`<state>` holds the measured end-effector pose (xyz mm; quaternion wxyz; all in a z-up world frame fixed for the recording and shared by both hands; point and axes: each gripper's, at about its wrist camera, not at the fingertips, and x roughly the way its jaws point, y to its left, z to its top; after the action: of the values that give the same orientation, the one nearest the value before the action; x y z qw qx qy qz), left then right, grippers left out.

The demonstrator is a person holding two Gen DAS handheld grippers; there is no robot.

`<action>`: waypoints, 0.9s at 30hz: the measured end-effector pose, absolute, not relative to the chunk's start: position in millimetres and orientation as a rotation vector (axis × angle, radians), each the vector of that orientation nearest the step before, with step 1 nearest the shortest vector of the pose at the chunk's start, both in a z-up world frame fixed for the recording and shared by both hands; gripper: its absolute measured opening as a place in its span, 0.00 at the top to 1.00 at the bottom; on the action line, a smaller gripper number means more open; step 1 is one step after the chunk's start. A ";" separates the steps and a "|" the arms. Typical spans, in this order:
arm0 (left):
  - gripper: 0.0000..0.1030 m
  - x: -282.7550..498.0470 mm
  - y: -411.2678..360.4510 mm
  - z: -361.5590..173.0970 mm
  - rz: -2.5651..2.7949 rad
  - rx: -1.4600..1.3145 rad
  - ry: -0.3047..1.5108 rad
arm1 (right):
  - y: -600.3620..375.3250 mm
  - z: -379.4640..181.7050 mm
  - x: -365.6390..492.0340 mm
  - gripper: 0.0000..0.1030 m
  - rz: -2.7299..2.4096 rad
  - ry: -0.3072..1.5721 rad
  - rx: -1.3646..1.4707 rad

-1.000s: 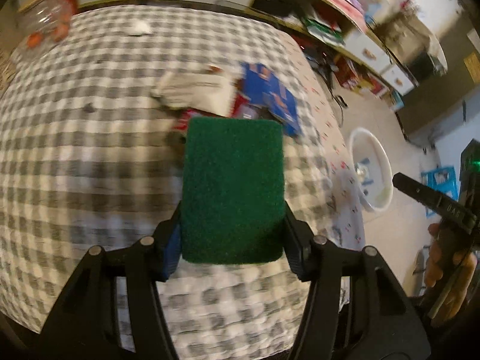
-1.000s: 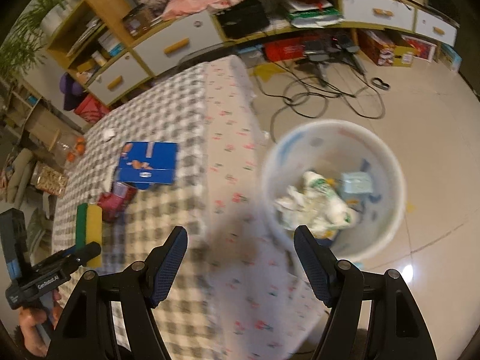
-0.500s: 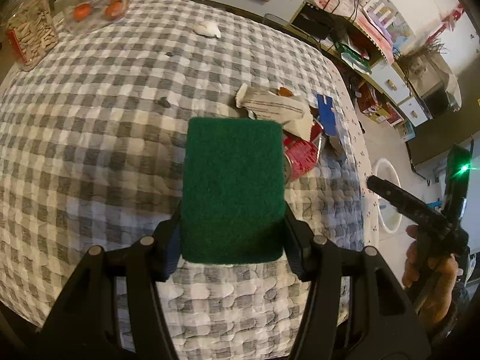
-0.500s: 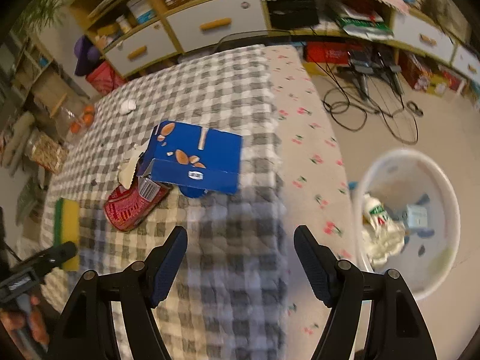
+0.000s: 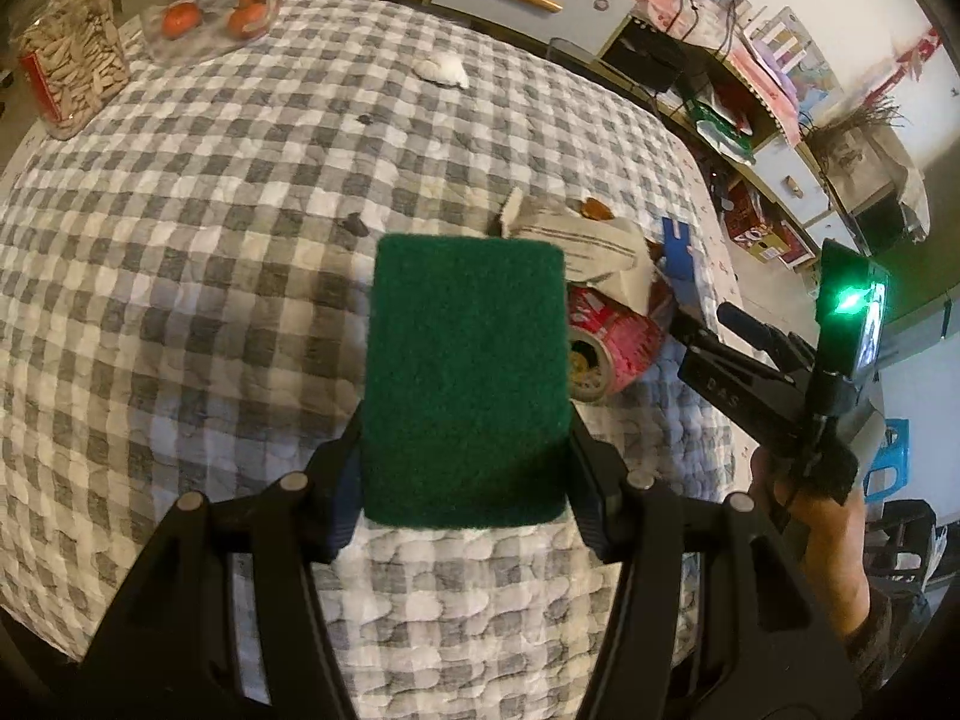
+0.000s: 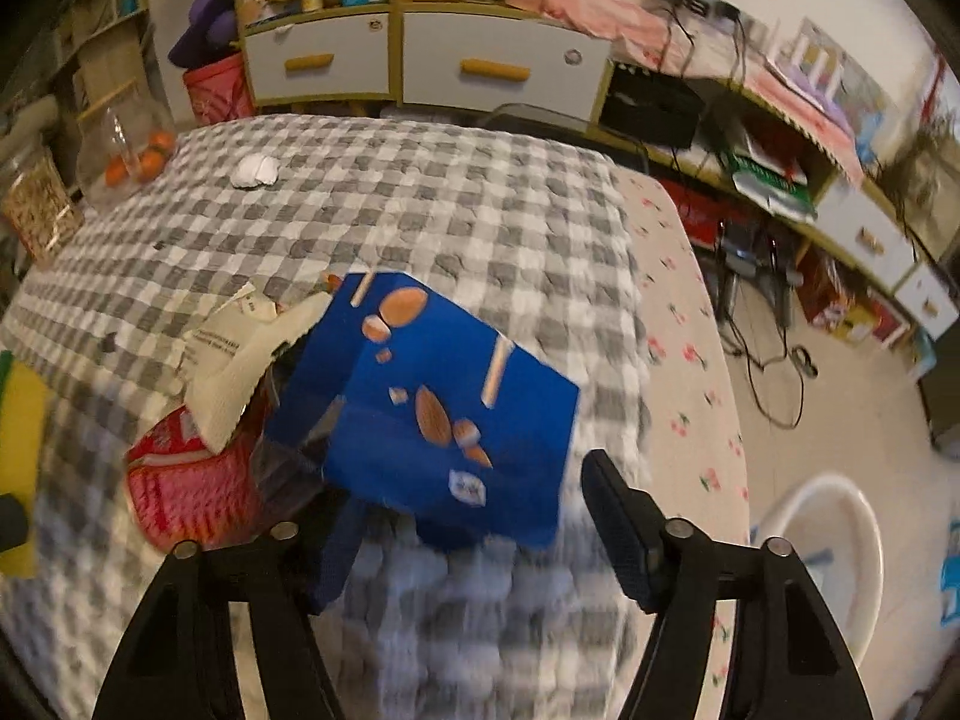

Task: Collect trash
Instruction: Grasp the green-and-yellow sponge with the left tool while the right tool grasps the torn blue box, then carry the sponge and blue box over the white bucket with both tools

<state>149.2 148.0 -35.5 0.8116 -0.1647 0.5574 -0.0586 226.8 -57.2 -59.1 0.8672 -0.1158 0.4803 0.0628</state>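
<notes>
My left gripper (image 5: 465,480) is shut on a green and yellow sponge (image 5: 467,372), held above the checked tablecloth (image 5: 180,300). Behind the sponge lie a crushed red can (image 5: 606,348), crumpled white paper (image 5: 588,246) and a blue box (image 5: 678,258). My right gripper (image 6: 474,516) is open, its fingers on either side of the near edge of the blue almond box (image 6: 432,408). The red can (image 6: 192,474) and the paper (image 6: 252,354) lie left of the box. The sponge shows at the left edge (image 6: 18,450). The right gripper also shows in the left wrist view (image 5: 738,360).
A white trash bin (image 6: 840,564) stands on the floor right of the table. A small white wad (image 5: 444,69) lies at the table's far side. A jar of seeds (image 5: 66,60) and a jar with oranges (image 5: 210,6) stand at the far left. Shelves and cables line the back.
My right gripper has swung left from the trash bin to the blue box and closed in on it. The left gripper with the sponge has pulled back slightly; the trash pile now sits nearer.
</notes>
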 end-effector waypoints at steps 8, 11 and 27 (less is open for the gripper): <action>0.43 149.5 155.1 -38.6 -0.105 -0.355 1.198 | -50.3 -63.9 237.5 0.69 0.121 0.990 -0.278; 0.43 148.9 154.7 -37.4 -0.107 -0.359 1.193 | -54.8 -54.6 236.1 0.79 0.130 0.968 -0.253; 0.43 151.7 121.8 -32.6 -0.160 -0.327 1.186 | -102.5 -15.0 203.8 0.88 0.228 1.000 -0.033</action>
<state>151.7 121.8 -32.6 0.8138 -0.1532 0.5556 -0.0751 203.8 -102.5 -14.9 0.8713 -0.0159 0.4783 0.1092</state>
